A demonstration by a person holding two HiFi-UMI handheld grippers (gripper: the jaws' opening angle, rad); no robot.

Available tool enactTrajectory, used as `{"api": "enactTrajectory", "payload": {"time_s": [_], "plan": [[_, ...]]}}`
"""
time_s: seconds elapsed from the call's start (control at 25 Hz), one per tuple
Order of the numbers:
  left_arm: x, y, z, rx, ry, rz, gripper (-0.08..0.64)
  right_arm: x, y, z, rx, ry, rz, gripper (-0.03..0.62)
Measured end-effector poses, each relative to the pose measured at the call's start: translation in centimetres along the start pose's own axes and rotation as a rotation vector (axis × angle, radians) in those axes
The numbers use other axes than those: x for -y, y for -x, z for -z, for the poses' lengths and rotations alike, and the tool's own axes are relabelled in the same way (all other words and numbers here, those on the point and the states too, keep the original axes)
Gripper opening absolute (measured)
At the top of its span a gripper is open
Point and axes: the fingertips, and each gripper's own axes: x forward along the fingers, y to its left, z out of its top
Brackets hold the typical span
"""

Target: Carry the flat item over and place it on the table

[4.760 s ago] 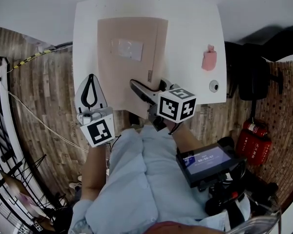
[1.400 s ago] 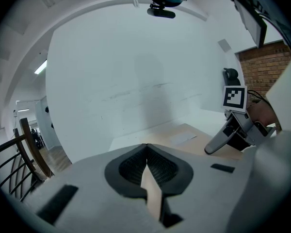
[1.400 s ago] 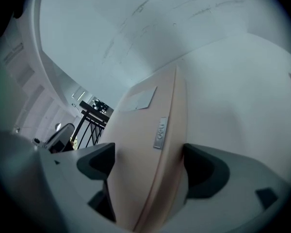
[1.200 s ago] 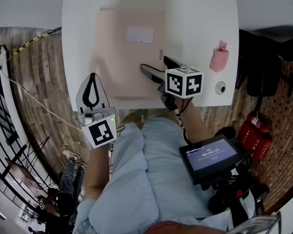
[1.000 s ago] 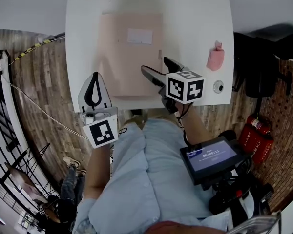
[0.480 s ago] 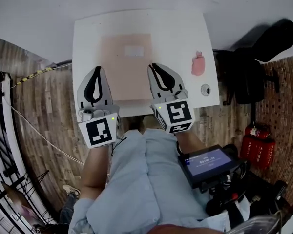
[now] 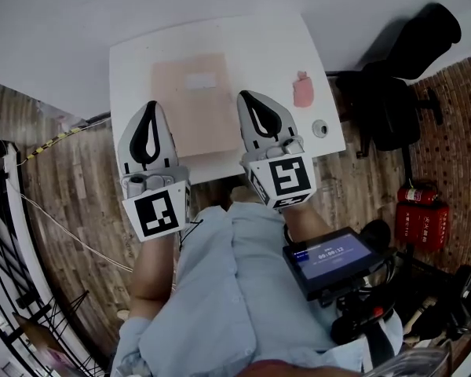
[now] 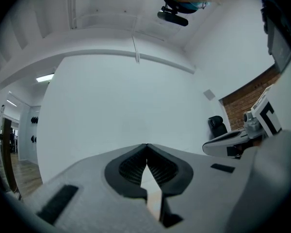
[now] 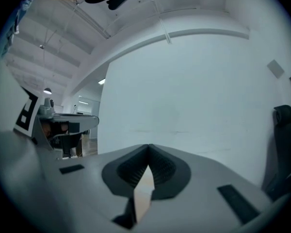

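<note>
Nearest the camera, both grippers are hanging side by side above the person's lap, lifted off the bench and pointing toward 12 o'clock. The left gripper (image 7: pixel 150 108) is riding with its jaws pressed together and nothing between them. The right gripper (image 7: pixel 249 100) was reaching open-jawed over the flat item's near edge a second ago. Its jaws have just been closing on nothing, and its own view shows the pads (image 9: pixel 136 169) meeting empty.

Just beyond the tips, the flat item (image 7: pixel 192 100), a pale pink sheet with a light label, is lying flat on the white bench (image 7: pixel 267 45). Nothing is touching it, and its near edge is sitting close to the bench's 6 o'clock rim, between the two grippers. A small pink thing (image 7: pixel 302 90) is resting at 3 o'clock of it, well apart.

Judging from this, the placing is finished: the sheet is released and at rest, and the grippers are retreating.
</note>
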Motion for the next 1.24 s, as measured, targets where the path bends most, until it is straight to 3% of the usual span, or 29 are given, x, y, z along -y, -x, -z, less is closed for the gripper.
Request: {"api": "enactTrajectory", "payload": {"time_s": [1.24], "plan": [[0.4,-1.2,0.9,-0.001,0.004,0.025,0.009,0.3,-0.3,0.1,-0.005,0.023,0.014,0.005]]}}
